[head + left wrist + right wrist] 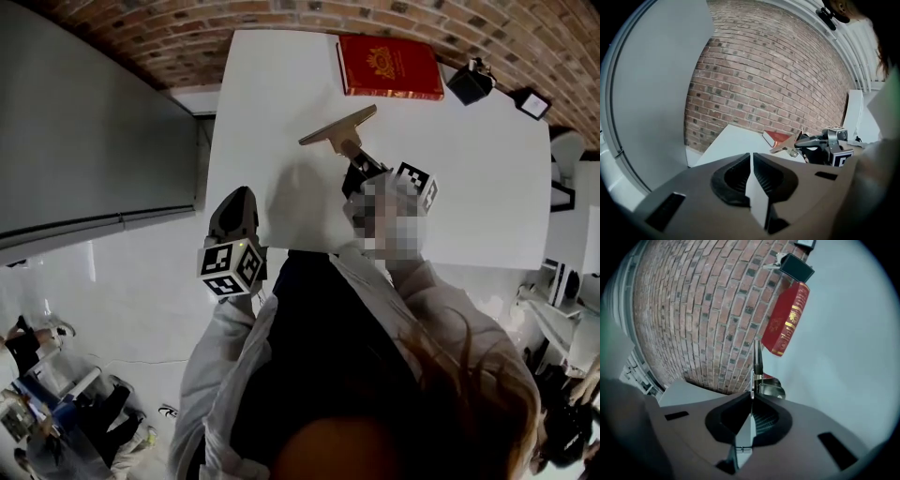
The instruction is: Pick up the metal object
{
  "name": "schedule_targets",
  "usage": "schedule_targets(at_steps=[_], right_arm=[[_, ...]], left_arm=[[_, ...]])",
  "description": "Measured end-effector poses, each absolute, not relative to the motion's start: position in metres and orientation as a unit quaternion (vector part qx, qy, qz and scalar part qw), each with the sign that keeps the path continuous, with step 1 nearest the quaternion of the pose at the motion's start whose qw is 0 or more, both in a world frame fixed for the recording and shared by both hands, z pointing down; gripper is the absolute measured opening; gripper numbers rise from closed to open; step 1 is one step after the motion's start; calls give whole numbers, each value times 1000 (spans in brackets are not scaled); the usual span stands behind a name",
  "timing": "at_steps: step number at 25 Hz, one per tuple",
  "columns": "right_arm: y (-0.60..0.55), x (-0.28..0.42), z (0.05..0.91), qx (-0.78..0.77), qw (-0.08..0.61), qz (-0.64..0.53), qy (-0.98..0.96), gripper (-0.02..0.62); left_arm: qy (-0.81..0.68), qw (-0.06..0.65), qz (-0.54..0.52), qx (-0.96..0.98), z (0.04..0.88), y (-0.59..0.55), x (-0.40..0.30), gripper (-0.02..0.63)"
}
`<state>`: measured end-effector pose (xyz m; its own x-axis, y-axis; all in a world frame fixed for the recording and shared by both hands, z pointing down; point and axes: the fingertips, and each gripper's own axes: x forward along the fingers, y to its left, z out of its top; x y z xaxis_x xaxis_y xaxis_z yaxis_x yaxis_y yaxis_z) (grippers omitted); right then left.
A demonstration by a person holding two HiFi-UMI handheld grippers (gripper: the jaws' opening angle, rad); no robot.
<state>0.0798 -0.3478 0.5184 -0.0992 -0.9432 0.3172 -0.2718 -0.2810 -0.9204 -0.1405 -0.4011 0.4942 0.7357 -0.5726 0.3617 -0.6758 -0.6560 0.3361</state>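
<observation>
The right tool [751, 401] is clamped tight on the metal object [756, 363], holding it over the white tabletop [469, 187], near a red book [389, 66]. The left tool [751, 164] is closed and empty at the tabletop's left edge.
</observation>
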Motion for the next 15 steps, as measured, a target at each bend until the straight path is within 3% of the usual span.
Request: schedule_targets(at_steps=[11, 15], right_arm=[[-324, 111, 427, -635, 268, -421, 589, 14], [-318, 120, 399, -665, 224, -369, 610, 14]], left_arm=[[-327, 192, 80, 922, 453, -404, -130, 34], [-316, 179, 68, 929, 436, -409, -120, 34]])
